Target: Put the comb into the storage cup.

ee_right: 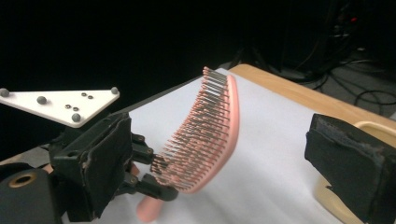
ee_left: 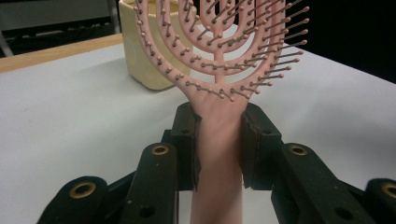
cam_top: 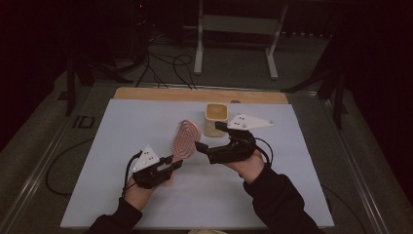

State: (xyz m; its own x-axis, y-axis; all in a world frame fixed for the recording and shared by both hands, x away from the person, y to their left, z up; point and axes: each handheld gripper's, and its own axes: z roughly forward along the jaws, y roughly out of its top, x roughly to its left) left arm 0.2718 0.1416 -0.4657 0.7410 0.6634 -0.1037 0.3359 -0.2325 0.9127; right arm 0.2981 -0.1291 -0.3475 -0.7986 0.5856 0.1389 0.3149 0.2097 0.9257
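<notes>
A pink vented hairbrush (cam_top: 185, 138) stands tilted above the white sheet, bristles facing right. My left gripper (cam_top: 174, 164) is shut on its handle (ee_left: 218, 140), with the brush head (ee_left: 219, 42) rising past the pads. My right gripper (cam_top: 208, 135) comes in from the right with its jaws wide open. In the right gripper view the bristled head (ee_right: 205, 135) stands between the pads (ee_right: 100, 163) without touching either. A cream cup (cam_top: 216, 117) sits upright just behind the right gripper.
A white sheet (cam_top: 122, 146) covers the table, and a strip of wood (cam_top: 160, 94) shows at its far edge. Cables and a white stand (cam_top: 238, 24) are on the floor beyond. The cup's rim (ee_right: 373, 128) shows behind my right jaw.
</notes>
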